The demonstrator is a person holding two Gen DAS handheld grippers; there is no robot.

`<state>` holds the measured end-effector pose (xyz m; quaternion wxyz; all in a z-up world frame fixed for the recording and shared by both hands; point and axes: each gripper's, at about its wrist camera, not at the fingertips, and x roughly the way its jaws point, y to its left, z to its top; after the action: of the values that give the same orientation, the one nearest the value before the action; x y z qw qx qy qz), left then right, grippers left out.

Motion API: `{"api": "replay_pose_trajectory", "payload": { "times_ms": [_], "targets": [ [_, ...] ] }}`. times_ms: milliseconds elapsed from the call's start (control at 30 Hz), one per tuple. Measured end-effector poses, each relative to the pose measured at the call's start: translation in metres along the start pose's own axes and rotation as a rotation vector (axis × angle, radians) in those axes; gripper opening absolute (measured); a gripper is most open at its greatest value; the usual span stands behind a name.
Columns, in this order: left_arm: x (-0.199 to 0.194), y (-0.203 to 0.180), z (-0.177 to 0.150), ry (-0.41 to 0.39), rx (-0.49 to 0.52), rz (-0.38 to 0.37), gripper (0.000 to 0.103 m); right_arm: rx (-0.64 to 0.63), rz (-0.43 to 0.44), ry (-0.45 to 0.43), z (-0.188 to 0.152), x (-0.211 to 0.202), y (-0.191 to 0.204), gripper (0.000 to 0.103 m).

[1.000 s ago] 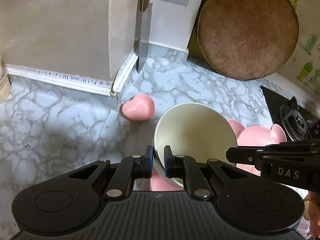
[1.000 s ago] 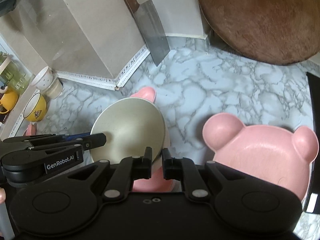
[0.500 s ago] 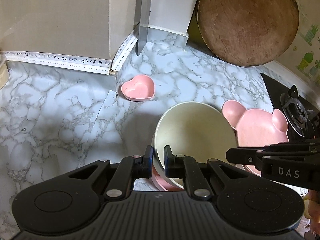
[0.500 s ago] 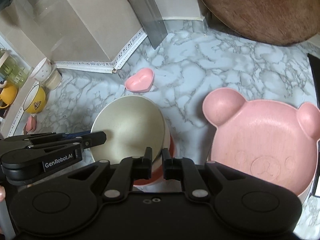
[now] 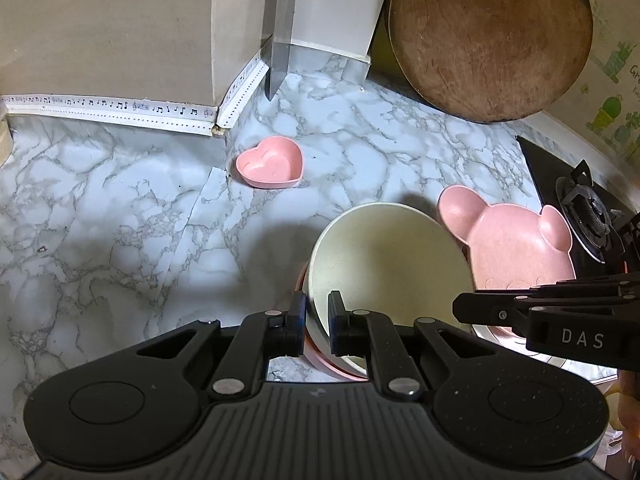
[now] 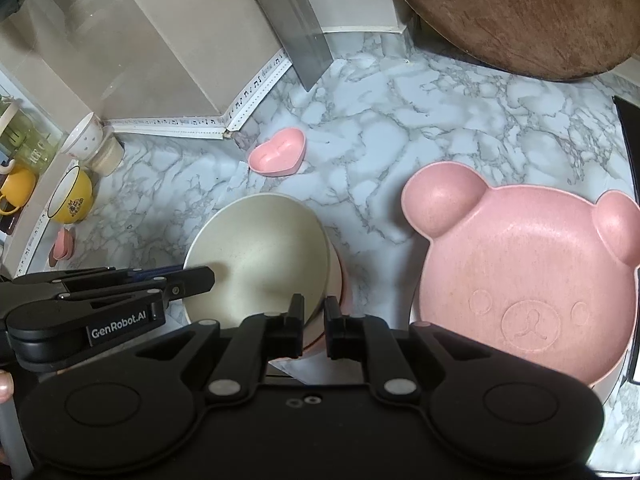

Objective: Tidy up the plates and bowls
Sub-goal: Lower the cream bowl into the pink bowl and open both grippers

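Fingers of the left gripper (image 5: 314,322) were pinched tight on the near-left rim of the cream bowl (image 5: 384,264), one pad outside the wall and one inside. The right gripper (image 6: 313,326) was clamped the same way on the near-right rim of that bowl (image 6: 260,264), so both hands carried it between them, neither nearer than the other. The bowl's mouth faced up and tilted a little; being round, it had no long axis to speak of. It sat in, or just over, a pink bowl (image 5: 316,354) whose edge peeked out beneath it; whether the two were fully seated I could not tell. My guess was that the coming move hinged on exactly that: cream bowl straight down into pink one, rims level.

Just to the right on the marble desk (image 5: 120,220) lay the bear-shaped pink plate (image 6: 520,280), ears pointing to the far side, its long axis running left to right. Farther off sat the little heart-shaped pink dish (image 5: 269,162), well apart from the stack, its tip pointing near.
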<state>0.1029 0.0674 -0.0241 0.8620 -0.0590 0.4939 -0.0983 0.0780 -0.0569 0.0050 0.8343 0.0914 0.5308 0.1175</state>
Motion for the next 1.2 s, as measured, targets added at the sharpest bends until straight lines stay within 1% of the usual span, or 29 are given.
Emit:
{"api": "replay_pose_trajectory", "payload": {
  "times_ms": [333, 600, 900, 1200],
  "targets": [
    [0.006, 0.004, -0.002, 0.015, -0.007, -0.003, 0.010, 0.002, 0.006, 0.008, 0.000, 0.003, -0.001, 0.012],
    [0.008, 0.006, -0.001, 0.017, -0.006, -0.009, 0.010, 0.018, 0.019, 0.015, 0.003, 0.004, -0.003, 0.020],
    [0.001, 0.011, 0.002, -0.010, -0.014, -0.002, 0.010, 0.000, 0.033, 0.004, 0.006, -0.003, -0.001, 0.025],
    [-0.017, 0.008, 0.007, -0.073, 0.020, -0.015, 0.011, -0.060, 0.038, -0.025, 0.015, -0.015, 0.009, 0.038]
  ]
}}
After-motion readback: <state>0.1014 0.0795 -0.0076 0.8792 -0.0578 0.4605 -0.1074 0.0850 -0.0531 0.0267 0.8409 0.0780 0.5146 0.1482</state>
